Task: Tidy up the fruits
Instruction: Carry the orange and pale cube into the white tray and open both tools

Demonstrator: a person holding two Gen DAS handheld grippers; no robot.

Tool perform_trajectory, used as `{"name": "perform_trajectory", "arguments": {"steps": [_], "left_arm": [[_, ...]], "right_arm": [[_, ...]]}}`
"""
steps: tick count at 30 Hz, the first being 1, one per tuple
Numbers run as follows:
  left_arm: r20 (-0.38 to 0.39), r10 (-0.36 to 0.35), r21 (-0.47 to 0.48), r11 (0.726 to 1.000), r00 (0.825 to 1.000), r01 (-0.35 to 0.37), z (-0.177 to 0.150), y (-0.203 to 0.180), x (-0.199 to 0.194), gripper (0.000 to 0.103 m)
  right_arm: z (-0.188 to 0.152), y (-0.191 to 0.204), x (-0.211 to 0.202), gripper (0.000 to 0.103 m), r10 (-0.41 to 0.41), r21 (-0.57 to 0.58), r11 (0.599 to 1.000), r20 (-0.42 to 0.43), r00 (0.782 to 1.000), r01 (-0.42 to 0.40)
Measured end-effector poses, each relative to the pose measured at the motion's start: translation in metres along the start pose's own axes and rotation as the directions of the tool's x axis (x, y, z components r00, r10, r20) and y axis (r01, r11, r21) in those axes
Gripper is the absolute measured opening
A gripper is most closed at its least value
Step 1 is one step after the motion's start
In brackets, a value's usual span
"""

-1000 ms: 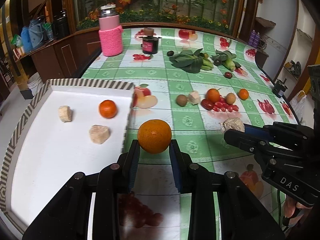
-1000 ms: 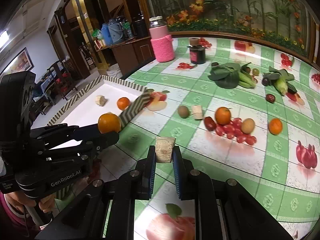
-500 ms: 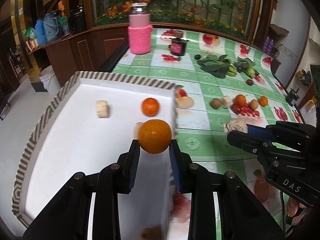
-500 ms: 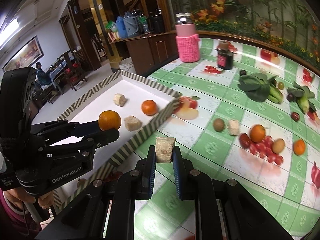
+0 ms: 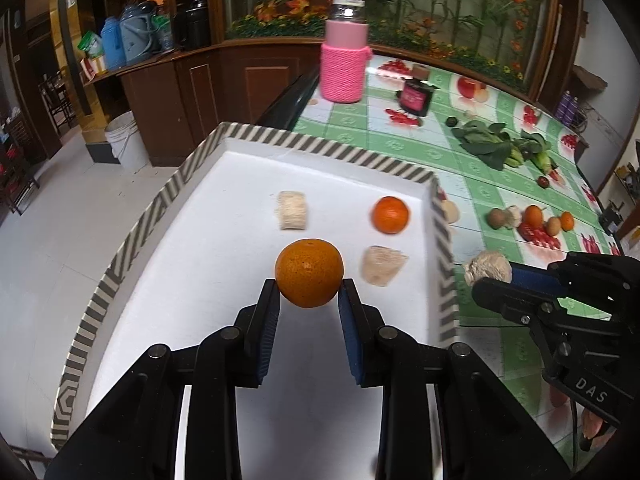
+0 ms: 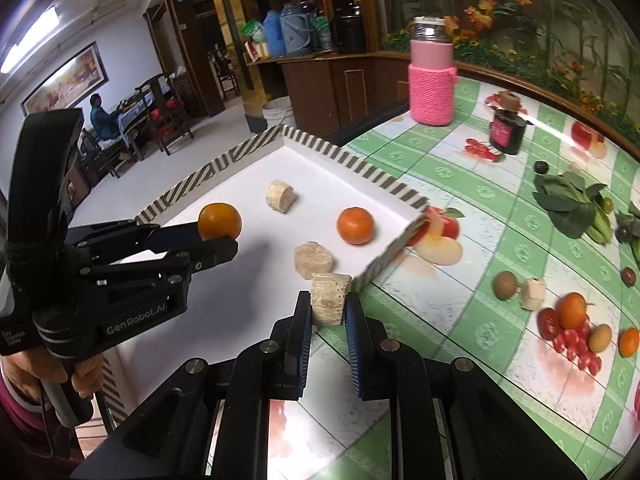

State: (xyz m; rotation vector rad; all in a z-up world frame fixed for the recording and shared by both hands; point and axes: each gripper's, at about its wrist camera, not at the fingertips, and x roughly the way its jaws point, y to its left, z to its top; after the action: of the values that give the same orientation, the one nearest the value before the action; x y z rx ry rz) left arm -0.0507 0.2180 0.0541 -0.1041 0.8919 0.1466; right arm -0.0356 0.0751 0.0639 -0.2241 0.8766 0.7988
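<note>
Left gripper clamps a round, dimpled orange above the white tray.

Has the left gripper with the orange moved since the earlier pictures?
Yes. The left gripper, shut on the orange, has moved from over the green tablecloth, across the striped wall, to over the white tray.

Lower right of the left wrist view: white letters "DAS" read on the black body of the right gripper. Lower left of the right wrist view: "GenRobot.AI" stands in pale letters on the side of the left gripper. Small white print sits lower on that same body, too tiny to read.
</note>
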Motion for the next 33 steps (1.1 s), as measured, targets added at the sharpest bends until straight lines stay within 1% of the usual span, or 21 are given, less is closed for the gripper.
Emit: {"name": "perform_trajectory", "arguments": {"steps": [12,19,24,33], "left_arm": [[-0.020,0.038,-0.039,0.999,0.999,-0.039,0.006,0.028,0.013,0.028],[-0.032,0.042,-0.060,0.997,0.999,-0.044,0.009,0.034,0.020,0.028],[-0.030,0.048,-0.054,0.997,0.998,-0.050,0.010,0.033,0.021,0.028],[-0.051,0.041,-0.061,0.997,0.998,-0.045,0.010,0.035,0.025,0.028]], "right_arm": [[0.013,0.022,0.028,0.016,0.031,-0.062,0.998,-0.047,0.998,-0.034],[0.012,0.034,0.046,0.016,0.044,-0.094,0.994,-0.090,0.995,-0.052],[0.012,0.037,0.052,0.016,0.041,-0.104,0.993,-0.100,0.994,-0.052],[0.010,0.042,0.061,0.016,0.039,-0.112,0.992,-0.117,0.992,-0.053]]}}
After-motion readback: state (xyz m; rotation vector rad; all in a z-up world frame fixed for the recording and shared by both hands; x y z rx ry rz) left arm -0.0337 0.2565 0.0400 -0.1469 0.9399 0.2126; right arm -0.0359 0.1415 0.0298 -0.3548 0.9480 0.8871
